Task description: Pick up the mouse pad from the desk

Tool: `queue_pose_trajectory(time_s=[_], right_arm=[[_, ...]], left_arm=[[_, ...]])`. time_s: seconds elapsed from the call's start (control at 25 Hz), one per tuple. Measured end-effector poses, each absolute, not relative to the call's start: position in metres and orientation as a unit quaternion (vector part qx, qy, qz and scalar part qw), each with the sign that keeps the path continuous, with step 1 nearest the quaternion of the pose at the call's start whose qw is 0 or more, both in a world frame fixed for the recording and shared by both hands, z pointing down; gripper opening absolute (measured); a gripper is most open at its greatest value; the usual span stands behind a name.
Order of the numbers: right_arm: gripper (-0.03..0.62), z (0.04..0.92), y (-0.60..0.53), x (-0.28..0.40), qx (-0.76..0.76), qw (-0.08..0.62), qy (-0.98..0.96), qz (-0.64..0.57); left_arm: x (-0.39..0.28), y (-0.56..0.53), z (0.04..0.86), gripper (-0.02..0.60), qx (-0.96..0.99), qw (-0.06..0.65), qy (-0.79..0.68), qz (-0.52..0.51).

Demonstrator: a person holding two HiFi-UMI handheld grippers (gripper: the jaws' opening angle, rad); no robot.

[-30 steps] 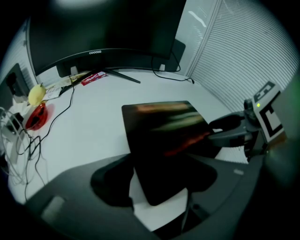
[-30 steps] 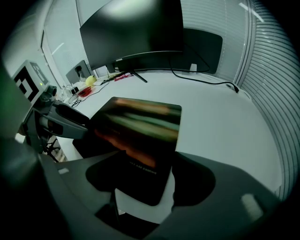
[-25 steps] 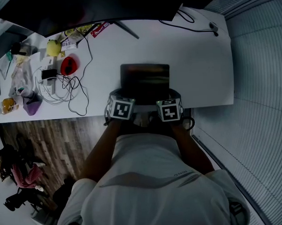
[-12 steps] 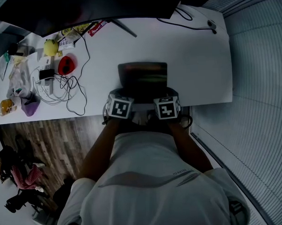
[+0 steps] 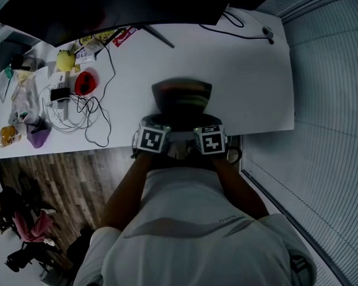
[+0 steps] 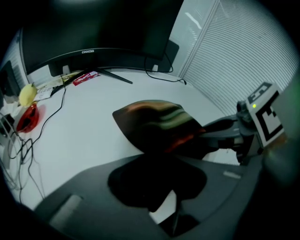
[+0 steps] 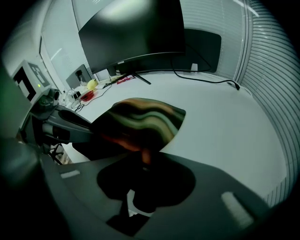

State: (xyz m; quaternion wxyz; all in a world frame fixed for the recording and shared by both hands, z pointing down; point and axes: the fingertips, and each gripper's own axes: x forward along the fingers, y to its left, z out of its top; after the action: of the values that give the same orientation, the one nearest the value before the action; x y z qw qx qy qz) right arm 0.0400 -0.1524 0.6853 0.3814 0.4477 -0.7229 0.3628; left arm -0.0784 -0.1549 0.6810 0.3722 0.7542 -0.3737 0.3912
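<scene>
The mouse pad, dark with wavy green and orange stripes, lies on the white desk in front of the person. Its near edge is raised and the pad bows upward. My left gripper grips the near left corner and my right gripper the near right corner. Both pairs of jaws are closing, with the pad's edge between them. In the left gripper view the pad runs into my left gripper. In the right gripper view the pad runs into my right gripper.
A large dark monitor stands along the back of the desk. At the left lie a red mouse, a yellow object, tangled cables and small clutter. A ribbed wall runs on the right. The desk's front edge is just under the grippers.
Both grippers' jaws have closed on the pad's near edge. That edge has come up off the desk, so the pad now bows and looks shorter from above.
</scene>
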Motion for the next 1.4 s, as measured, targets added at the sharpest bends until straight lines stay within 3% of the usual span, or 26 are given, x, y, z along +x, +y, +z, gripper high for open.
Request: queue_pose_trajectory(time_s=[0.52, 1.4], right_arm=[[0.06, 0.611, -0.19, 0.038, 0.473, 0.277, -0.78, 0.3], [0.064, 0.278, -0.232, 0.056, 0.497, 0.033, -0.866, 0.044]], left_arm=[[-0.073, -0.19, 0.611, 0.075, 0.817, 0.309, -0.401, 0.275], [-0.066, -0.234, 0.281, 0.086, 0.88, 0.059, -0.47, 0.027]])
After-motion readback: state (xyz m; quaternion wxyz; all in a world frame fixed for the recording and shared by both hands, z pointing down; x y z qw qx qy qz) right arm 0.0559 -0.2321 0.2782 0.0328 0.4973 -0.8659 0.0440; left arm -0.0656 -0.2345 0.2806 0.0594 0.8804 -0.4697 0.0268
